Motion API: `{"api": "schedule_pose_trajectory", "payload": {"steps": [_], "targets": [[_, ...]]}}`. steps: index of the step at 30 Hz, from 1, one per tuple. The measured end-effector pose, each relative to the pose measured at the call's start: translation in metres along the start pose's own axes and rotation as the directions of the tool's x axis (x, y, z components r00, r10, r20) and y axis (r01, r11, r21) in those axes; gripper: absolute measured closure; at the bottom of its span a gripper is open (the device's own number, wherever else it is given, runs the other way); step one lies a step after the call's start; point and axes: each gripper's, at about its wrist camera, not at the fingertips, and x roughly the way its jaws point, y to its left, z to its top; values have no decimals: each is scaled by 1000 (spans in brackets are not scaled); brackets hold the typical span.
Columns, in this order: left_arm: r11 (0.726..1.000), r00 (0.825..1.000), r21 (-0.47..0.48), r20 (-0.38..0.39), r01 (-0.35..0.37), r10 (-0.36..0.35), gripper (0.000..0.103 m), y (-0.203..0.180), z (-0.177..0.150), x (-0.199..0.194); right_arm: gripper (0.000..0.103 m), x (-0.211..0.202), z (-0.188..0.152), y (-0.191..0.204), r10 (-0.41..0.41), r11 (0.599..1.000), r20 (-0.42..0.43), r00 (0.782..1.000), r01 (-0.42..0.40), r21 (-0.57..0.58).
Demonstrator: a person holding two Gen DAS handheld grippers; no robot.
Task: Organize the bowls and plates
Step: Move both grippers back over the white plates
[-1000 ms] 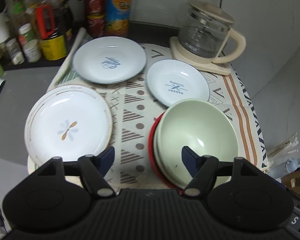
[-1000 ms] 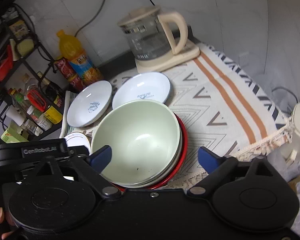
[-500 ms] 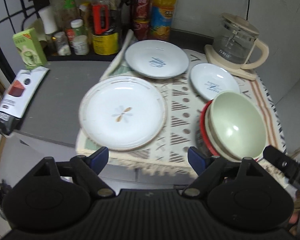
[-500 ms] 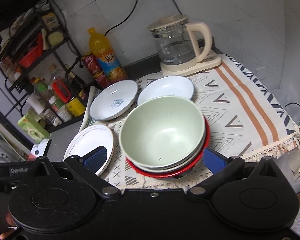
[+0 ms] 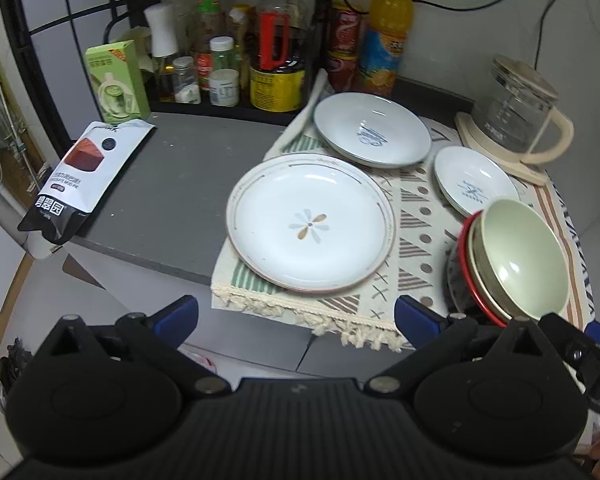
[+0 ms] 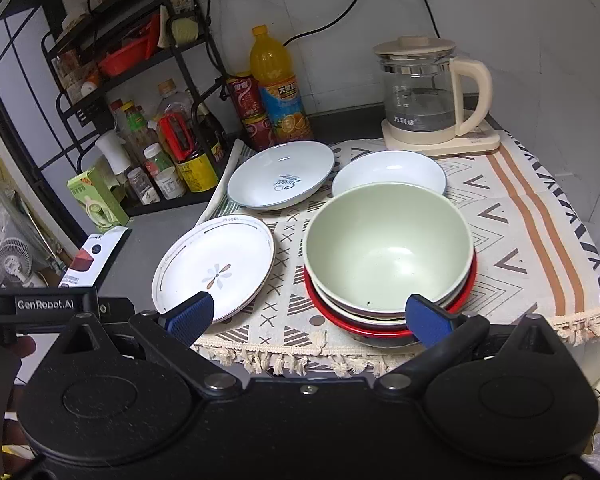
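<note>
A stack of bowls with a pale green bowl [image 6: 388, 246] on top and a red one [image 6: 470, 280] at the bottom stands near the cloth's front edge; it also shows in the left wrist view [image 5: 520, 256]. A large white flower plate [image 5: 310, 224] [image 6: 214, 266] lies left of it. A pale blue plate [image 5: 372, 134] [image 6: 280, 180] and a small white plate [image 5: 476, 186] [image 6: 388, 168] lie behind. My left gripper [image 5: 296, 314] is open and empty, off the counter's front. My right gripper [image 6: 308, 316] is open and empty, just before the bowl stack.
A glass kettle [image 6: 424, 96] on its base stands at the back right. Bottles, jars and cans [image 5: 276, 60] fill a rack at the back left. A snack packet [image 5: 84, 176] and a green box [image 5: 118, 80] lie on the grey counter [image 5: 180, 184]. The patterned cloth [image 6: 520, 216] overhangs the front edge.
Both grippers have pulled back and up from the dishes, so more of the counter shows. The left view has swung left. The dishes have not moved.
</note>
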Motion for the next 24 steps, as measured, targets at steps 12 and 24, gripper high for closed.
{"api": "schedule_pose_trajectory", "payload": {"steps": [12, 24], "targets": [[1000, 997, -5, -67, 27, -28, 0, 22, 12, 45, 0, 26, 4, 24, -46, 998, -12, 999, 46, -41], [991, 984, 53, -136, 120, -112, 0, 27, 73, 101, 0, 77, 43, 44, -137, 989, -35, 990, 135, -50]]}}
